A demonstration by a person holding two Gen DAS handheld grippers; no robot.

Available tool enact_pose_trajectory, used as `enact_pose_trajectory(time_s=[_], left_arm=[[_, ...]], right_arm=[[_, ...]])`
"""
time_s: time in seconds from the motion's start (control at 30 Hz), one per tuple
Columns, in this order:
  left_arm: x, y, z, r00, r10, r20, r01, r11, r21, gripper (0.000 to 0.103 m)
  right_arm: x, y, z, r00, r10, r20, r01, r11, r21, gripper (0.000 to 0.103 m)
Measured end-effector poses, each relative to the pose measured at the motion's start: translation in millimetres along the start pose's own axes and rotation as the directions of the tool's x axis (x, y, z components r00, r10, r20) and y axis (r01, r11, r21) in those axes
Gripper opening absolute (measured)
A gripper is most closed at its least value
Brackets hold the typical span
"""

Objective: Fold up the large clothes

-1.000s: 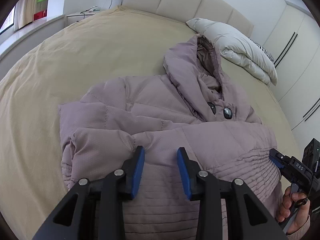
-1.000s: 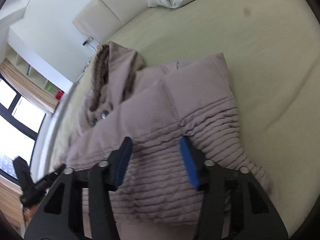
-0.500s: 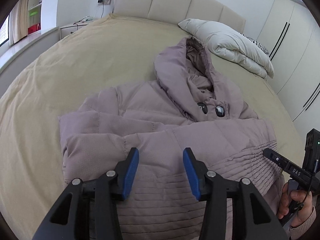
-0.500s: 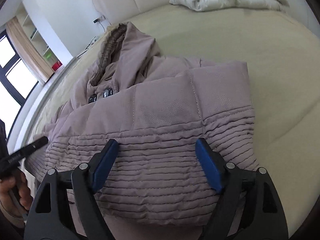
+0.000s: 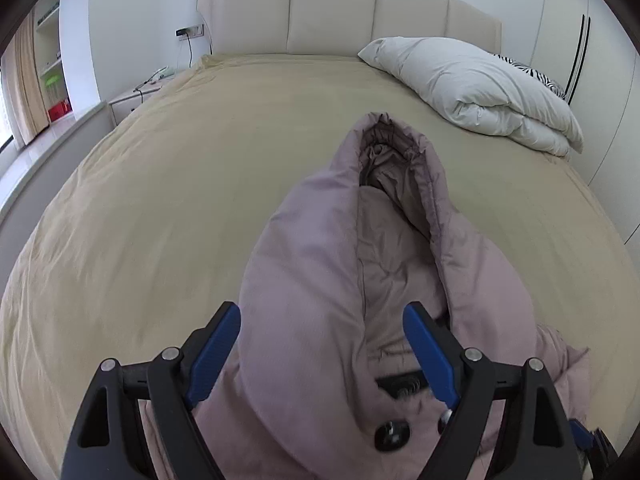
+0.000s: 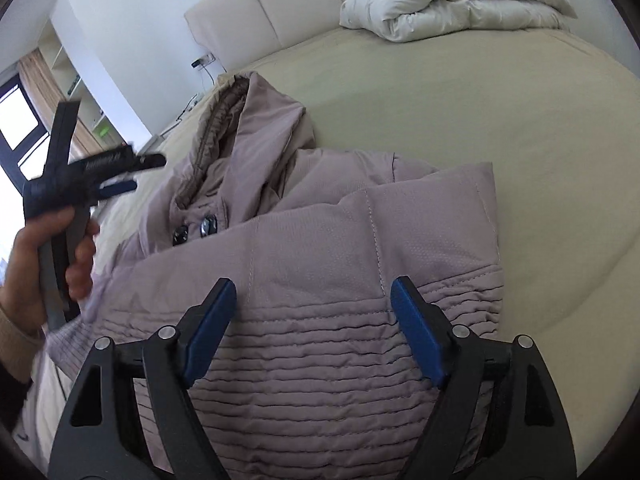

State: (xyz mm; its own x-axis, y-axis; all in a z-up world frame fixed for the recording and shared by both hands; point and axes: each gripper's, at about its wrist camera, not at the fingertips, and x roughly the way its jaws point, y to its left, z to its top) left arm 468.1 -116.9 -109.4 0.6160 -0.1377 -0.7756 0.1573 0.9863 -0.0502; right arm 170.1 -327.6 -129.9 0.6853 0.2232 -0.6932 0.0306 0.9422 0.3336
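Observation:
A mauve puffer jacket (image 5: 320,264) lies on the tan bed, sleeves folded across its body, hood (image 5: 396,152) pointing at the headboard. My left gripper (image 5: 322,314) hovers over the base of the hood, just beyond the dark buttons (image 5: 392,434). Its jaws are opening, and the hood fabric lies beneath them without being pinched. In the right wrist view a hand holds that left gripper (image 6: 146,172) above the jacket's left side. My right gripper (image 6: 313,284) stands open over the quilted hem of the jacket (image 6: 340,240), its pads off the cloth.
A folded white duvet (image 5: 472,84) sits at the bed's far right corner, in front of the cream headboard (image 5: 332,12). A bedside table (image 5: 136,96) and window ledge run along the left. White wardrobe doors (image 5: 600,60) stand to the right. Bare tan sheet (image 5: 160,200) surrounds the jacket.
The left gripper has travelled from the hem up to the collar and hood, and its jaws have spread wide. The right gripper's jaws widened and stayed over the hem.

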Motion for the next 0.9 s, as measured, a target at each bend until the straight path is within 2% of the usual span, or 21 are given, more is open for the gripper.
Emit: enact_pose_trajectory(time_s=[0.1,0.17,0.2,0.23,0.27,0.33,0.47,0.57,0.63,0.73,0.77,0.9], left_arm=[[39,-12,16,0.998,0.046,-0.049,-0.046,0.999,0.011,0.086],[59,-11,22,0.995,0.067,-0.075,-0.067,0.998,0.002,0.074],[67,-8,22,0.993,0.068,-0.097,-0.069,0.998,-0.005,0.057],[71,-3,21,0.992,0.048,-0.113,-0.051,0.998,-0.023,0.047],[71,-2,21,0.993,0.039,-0.114,-0.042,0.999,-0.025,0.043],[61,0,18,0.997,0.04,-0.072,-0.041,0.999,-0.009,0.016],[22,9,9,0.999,0.015,0.039,-0.015,1.0,-0.024,0.011],[-11,14,-5,0.992,0.007,0.129,-0.008,1.0,0.007,0.01],[-32,19,-15,0.984,-0.013,0.179,0.012,1.0,0.006,0.01],[-60,25,-31,0.97,-0.036,0.241,0.034,0.999,0.013,0.01],[-69,26,-35,0.965,-0.044,0.257,0.041,0.999,0.017,0.01],[-93,33,-54,0.953,-0.078,0.292,0.075,0.997,0.022,0.01]], right_arm=[[12,8,-8,0.999,-0.029,0.039,0.031,0.998,-0.053,0.083],[13,7,-10,0.998,-0.023,0.051,0.026,0.998,-0.057,0.084],[12,5,-11,0.998,-0.012,0.055,0.015,0.999,-0.051,0.084],[12,2,-11,0.998,-0.001,0.057,0.004,0.999,-0.044,0.084],[12,1,-11,0.998,0.008,0.058,-0.006,0.999,-0.039,0.084],[12,-2,-11,0.998,0.016,0.061,-0.014,0.999,-0.036,0.084],[3,-4,-9,0.995,0.043,0.086,-0.043,0.999,-0.011,0.084],[-25,-2,7,0.98,0.135,0.146,-0.148,0.986,0.079,0.084],[-35,16,30,0.973,0.123,0.196,-0.132,0.991,0.034,0.084],[-12,45,70,0.98,0.118,0.158,-0.109,0.992,-0.067,0.088],[1,50,83,0.985,0.095,0.141,-0.086,0.994,-0.067,0.088],[49,72,125,0.993,0.086,0.083,-0.082,0.995,-0.058,0.088]])
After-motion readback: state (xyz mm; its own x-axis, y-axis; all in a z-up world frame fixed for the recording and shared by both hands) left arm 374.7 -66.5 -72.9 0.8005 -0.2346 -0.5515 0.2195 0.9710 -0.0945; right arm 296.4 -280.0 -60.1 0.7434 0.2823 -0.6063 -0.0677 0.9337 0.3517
